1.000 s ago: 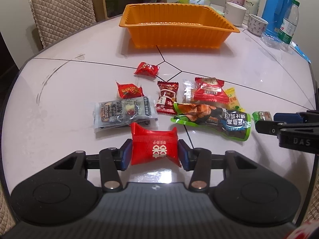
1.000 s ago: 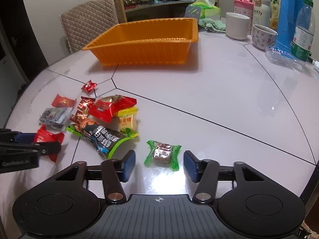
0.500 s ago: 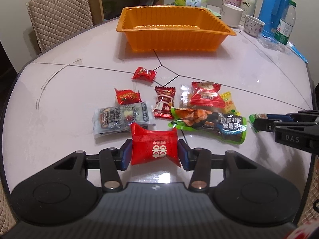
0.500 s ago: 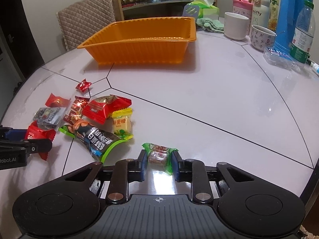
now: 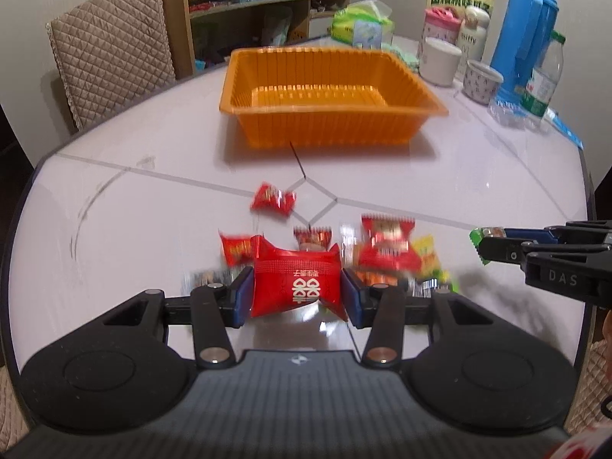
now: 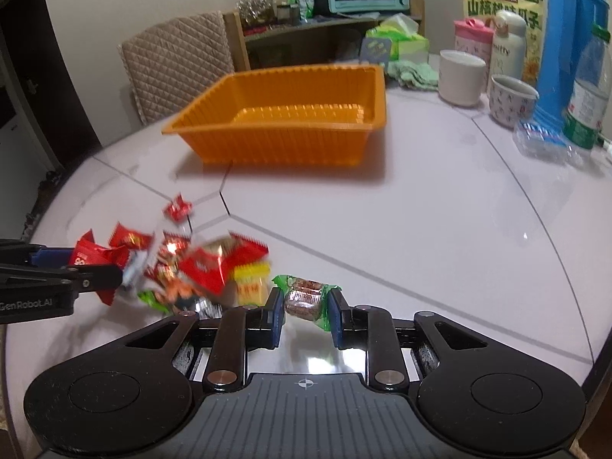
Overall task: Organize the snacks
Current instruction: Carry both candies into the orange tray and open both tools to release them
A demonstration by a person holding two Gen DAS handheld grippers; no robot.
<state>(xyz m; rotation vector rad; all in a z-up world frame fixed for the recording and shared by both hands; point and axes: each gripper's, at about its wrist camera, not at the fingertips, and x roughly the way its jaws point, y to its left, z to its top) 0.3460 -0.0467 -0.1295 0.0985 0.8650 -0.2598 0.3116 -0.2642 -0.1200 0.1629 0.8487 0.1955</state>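
We are pinching a red packet (image 5: 296, 287) printed with a white double-happiness mark in the left tongs (image 5: 296, 292) and a green-wrapped candy (image 6: 306, 298) in the right tongs (image 6: 305, 315), both above the tabletop's (image 6: 440, 229) near edge, with the empty orange tray (image 5: 329, 130) lying straight ahead toward the far edge, its long axis crosswise, the right tongs looking slightly nearer.

Tray (image 5: 329, 130) behind snack pile (image 5: 382, 252)
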